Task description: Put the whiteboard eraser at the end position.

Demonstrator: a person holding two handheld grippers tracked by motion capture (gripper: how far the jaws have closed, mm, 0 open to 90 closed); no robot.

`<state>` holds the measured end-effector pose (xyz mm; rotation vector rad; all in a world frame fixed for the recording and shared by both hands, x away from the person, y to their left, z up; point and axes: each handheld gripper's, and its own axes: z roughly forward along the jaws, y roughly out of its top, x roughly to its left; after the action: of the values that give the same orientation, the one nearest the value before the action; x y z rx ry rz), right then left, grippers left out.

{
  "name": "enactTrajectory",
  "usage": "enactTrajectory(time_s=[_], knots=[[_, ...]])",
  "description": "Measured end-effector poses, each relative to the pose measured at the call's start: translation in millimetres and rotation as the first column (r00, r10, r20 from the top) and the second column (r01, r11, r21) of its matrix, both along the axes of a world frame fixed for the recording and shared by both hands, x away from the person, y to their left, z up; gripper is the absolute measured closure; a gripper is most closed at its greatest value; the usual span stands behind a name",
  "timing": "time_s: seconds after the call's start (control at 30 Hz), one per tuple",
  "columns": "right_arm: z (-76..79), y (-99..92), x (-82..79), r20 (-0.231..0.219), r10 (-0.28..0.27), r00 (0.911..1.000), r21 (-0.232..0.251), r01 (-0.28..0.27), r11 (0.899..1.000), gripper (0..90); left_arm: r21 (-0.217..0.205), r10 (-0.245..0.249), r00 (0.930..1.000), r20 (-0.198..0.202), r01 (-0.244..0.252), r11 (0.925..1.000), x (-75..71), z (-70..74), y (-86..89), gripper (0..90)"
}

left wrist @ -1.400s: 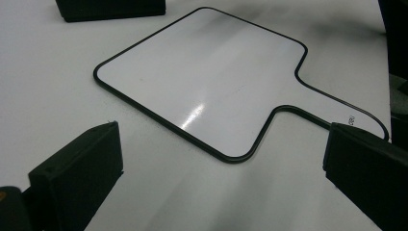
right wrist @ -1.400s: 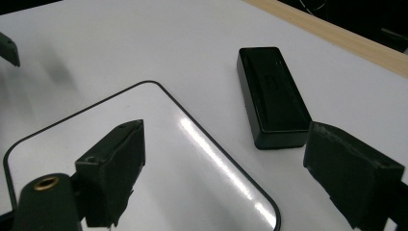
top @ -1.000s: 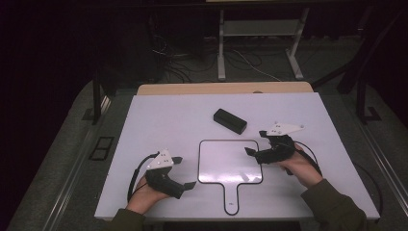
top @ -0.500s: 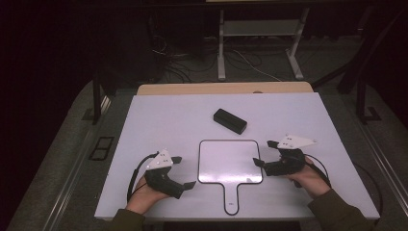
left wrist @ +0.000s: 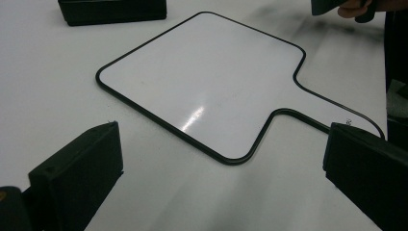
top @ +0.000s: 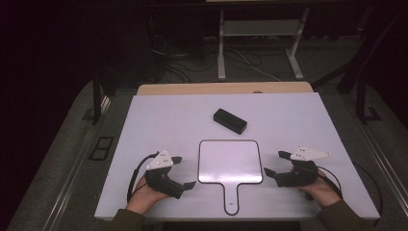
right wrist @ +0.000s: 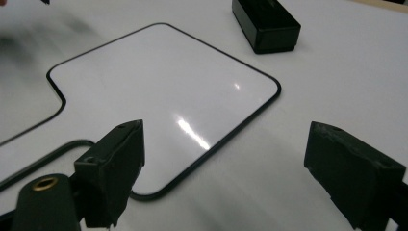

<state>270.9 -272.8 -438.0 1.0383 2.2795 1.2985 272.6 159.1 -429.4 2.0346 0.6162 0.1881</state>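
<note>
A paddle-shaped whiteboard [top: 230, 161] with a black rim lies flat on the white table [top: 159, 115], its handle toward the near edge. Behind it rests a black block eraser [top: 230, 121]. My left gripper [top: 184, 172] sits left of the board, open and holding nothing. My right gripper [top: 274, 163] sits at the board's right edge, open too. In the left gripper view the whiteboard [left wrist: 202, 82] lies ahead of the spread jaws of the left gripper [left wrist: 222, 144], with the eraser [left wrist: 113, 10] beyond. The right gripper [right wrist: 228, 144] faces the board's corner [right wrist: 159, 82], and the eraser [right wrist: 265, 24] is farther off.
A tan wooden strip [top: 226, 88] borders the table's far edge. Beyond it, metal stand legs [top: 221, 53] and loose cables [top: 192, 67] lie on the dark floor. The other hand [left wrist: 356, 7] shows at the top right of the left gripper view.
My right gripper has moved from the board's far right corner out to the right and toward the near edge, lower over the table. The left gripper has stayed put.
</note>
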Motion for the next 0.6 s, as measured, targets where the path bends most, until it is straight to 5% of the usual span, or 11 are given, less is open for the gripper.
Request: enactTrajectory(time_s=[0.6], knots=[[-5.8, -27.0, -14.1, -0.021, -0.054, 0.9983, 0.019, 0.055, 0.998, 12.9, 0.003, 0.002, 1.0000, -0.004, -0.002, 1.0000, -0.4, -1.0, -0.6, 0.0]])
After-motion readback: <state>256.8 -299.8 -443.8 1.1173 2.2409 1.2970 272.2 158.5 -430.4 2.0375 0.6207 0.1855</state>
